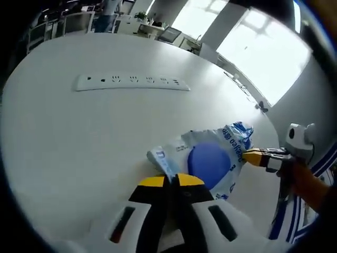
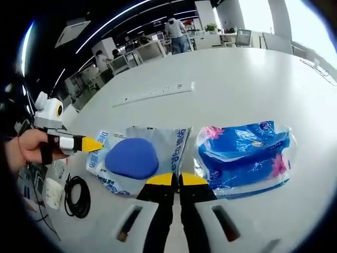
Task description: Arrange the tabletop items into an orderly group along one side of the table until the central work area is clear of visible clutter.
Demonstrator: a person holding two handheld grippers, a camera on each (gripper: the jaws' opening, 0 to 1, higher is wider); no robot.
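White table bare toward far edge beyond power strip. Both grippers, left and right, jaws closed, pinching tissue pack edges; blue pack adjacent.

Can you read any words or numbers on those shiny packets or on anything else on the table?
White plastic packet with the blue oval: blue letters along its edges, too blurred and bent to read.
Blue plastic packet with pink flowers: small print, too blurred to read.
White power strip: no readable writing.
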